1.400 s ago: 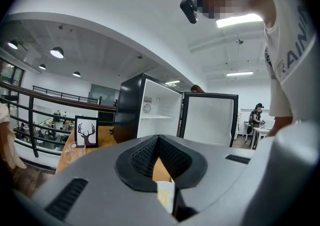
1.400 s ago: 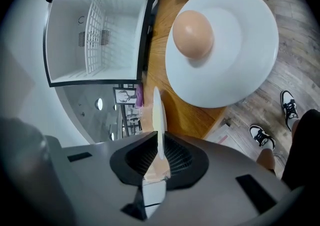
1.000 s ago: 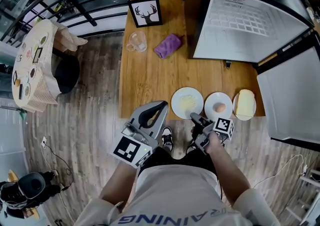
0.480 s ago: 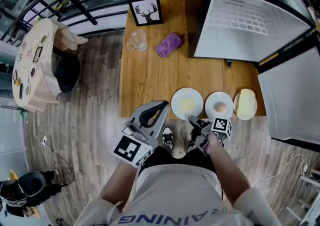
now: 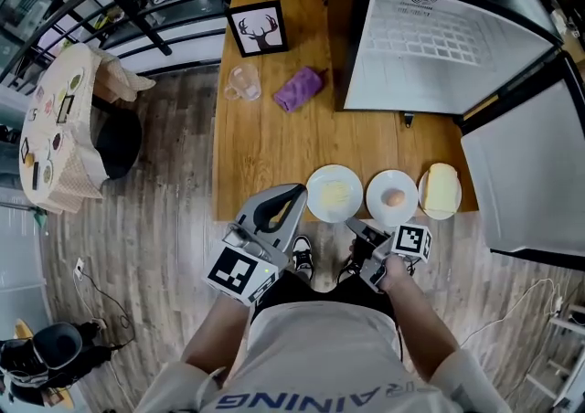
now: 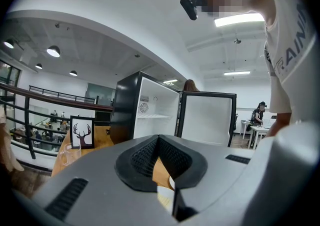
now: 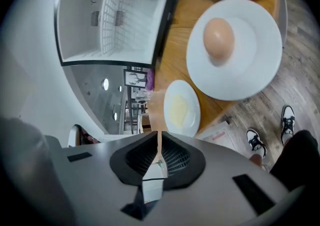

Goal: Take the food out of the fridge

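Shirt (image 5: 320, 375) print reads "AINING", partly cut off. Pale brown egg (image 5: 395, 197) sits on a white plate (image 5: 377, 207), 1 o'clock from the right gripper (image 5: 358, 228), whose empty jaws are closing. Left gripper (image 5: 294, 194): jaws closed, empty.

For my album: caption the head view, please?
Egg, bread and a yellow slice on plates along the wooden table's near edge, by the open fridge.

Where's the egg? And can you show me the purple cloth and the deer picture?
egg (image 5: 395, 197), head view, on its rounded top.
purple cloth (image 5: 300, 89), head view, on the middle of its crumpled folds.
deer picture (image 5: 256, 29), head view, on the deer drawing inside the frame.
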`<state>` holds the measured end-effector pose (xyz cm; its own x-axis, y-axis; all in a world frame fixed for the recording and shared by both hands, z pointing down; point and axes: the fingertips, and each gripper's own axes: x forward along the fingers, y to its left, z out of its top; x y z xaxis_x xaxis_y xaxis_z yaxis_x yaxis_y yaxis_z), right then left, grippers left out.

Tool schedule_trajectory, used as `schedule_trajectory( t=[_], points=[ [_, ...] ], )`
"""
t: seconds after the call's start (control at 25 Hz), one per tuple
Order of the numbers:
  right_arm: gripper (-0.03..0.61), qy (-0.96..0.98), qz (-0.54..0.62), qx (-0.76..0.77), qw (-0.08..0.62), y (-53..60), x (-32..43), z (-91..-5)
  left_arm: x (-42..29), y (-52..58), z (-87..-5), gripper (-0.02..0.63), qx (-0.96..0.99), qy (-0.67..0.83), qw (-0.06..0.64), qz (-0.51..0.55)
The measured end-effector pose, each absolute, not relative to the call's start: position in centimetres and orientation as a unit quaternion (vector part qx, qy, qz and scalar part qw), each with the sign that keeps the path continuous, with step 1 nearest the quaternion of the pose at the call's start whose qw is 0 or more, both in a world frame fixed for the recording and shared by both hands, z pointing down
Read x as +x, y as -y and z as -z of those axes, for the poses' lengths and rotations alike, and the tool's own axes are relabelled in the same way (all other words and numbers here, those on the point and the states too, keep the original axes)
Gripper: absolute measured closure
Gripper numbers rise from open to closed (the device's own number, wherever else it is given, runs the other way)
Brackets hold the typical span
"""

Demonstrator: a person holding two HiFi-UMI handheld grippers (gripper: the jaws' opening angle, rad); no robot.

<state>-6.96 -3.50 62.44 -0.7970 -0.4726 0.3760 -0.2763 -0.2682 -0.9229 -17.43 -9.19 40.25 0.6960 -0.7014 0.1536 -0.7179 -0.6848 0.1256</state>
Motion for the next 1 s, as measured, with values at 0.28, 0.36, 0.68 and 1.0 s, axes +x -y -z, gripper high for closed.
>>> schedule_trajectory(
  t=[0.28,0.36,0.68,1.0],
  points=[
    [0.557,-0.700,0.615,-0.326,0.158,7.8,-3.3,-52.7,-15.6,9.5,-38.4,0.606,0.924,0.375,0.069,-0.040],
    [0.557,-0.724,0.576,-0.343,0.163,8.7,-2.0,-50.1,-14.9,9.6,-37.6,0.606,0.926,0.371,0.062,-0.037],
    [0.558,-0.813,0.359,-0.442,0.119,10.4,3.2,-40.4,-11.8,10.4,-34.0,0.606,0.936,0.351,0.019,-0.021],
    [0.557,-0.829,0.189,-0.518,0.095,10.1,8.2,-31.9,-9.4,10.7,-30.3,0.606,0.941,0.338,-0.009,-0.005]
  ],
)
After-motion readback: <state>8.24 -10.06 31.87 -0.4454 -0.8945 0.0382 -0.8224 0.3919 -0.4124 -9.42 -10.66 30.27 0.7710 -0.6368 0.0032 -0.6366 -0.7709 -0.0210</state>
